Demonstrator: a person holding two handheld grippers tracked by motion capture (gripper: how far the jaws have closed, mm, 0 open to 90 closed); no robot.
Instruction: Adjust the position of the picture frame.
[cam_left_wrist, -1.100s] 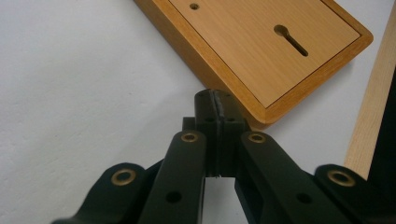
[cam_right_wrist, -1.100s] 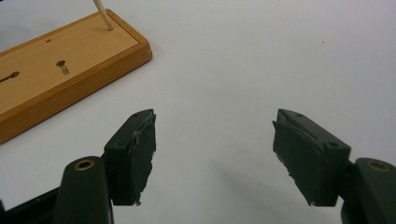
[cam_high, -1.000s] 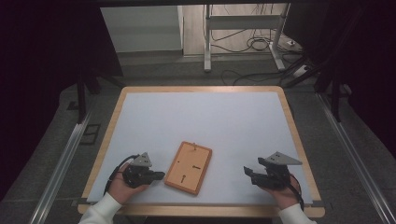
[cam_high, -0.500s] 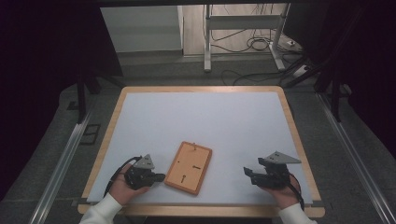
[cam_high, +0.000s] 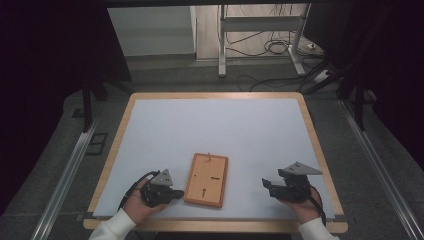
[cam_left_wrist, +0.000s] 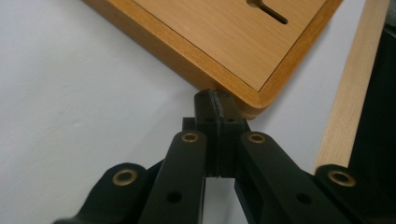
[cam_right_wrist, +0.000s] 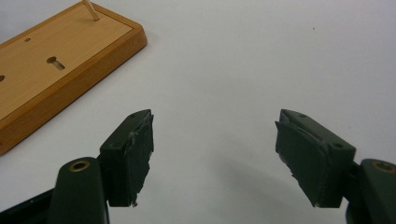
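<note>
A flat wooden board (cam_high: 206, 180) with keyhole slots and a small peg at its far end lies on the white table near the front edge. My left gripper (cam_high: 176, 194) is shut with nothing in it, its tip against the board's near left corner (cam_left_wrist: 247, 100). In the left gripper view the closed jaws of my left gripper (cam_left_wrist: 217, 100) meet just under that rounded corner. Right of the board, my right gripper (cam_high: 266, 185) rests open on the table. The right gripper view has my right gripper (cam_right_wrist: 212, 140) with bare table between the jaws and the board (cam_right_wrist: 56, 70) off to the left.
The white table top (cam_high: 215, 130) has a wooden rim (cam_high: 120, 145). Its front edge (cam_left_wrist: 348, 107) runs close beside the board's corner. Beyond the table stand a metal frame (cam_high: 260, 30) and floor cables (cam_high: 272, 47).
My left gripper has shifted slightly right, bringing its tip up to the board's near left corner. The right gripper has stayed put.
</note>
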